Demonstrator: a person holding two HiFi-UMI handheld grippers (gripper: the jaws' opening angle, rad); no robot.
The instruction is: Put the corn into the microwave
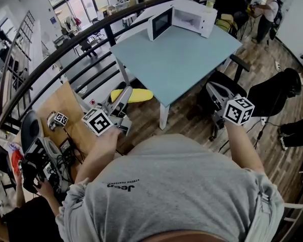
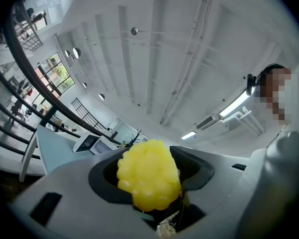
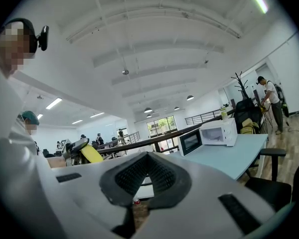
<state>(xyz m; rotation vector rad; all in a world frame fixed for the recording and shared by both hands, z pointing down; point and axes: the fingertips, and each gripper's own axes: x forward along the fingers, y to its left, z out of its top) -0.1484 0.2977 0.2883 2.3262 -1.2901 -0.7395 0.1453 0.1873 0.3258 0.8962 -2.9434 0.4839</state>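
My left gripper (image 1: 121, 99) is shut on a yellow cob of corn (image 1: 132, 95), held in the air short of the table's near left corner. In the left gripper view the corn (image 2: 149, 173) fills the space between the dark pads. The white microwave (image 1: 191, 18) stands at the far end of the light blue table (image 1: 177, 54), its door (image 1: 160, 23) swung open. My right gripper (image 1: 214, 89) hovers to the right of the table near a chair; its pads meet at the tips with nothing between them. The right gripper view shows the microwave (image 3: 218, 132) and the corn (image 3: 91, 154).
A black curved railing (image 1: 65, 47) runs behind the table. A black office chair (image 1: 232, 77) stands at the table's right side. On the left a wooden desk (image 1: 60, 105) carries cables and gear. A person (image 1: 267, 11) stands at the far right. A bottle (image 1: 210, 2) sits on the microwave.
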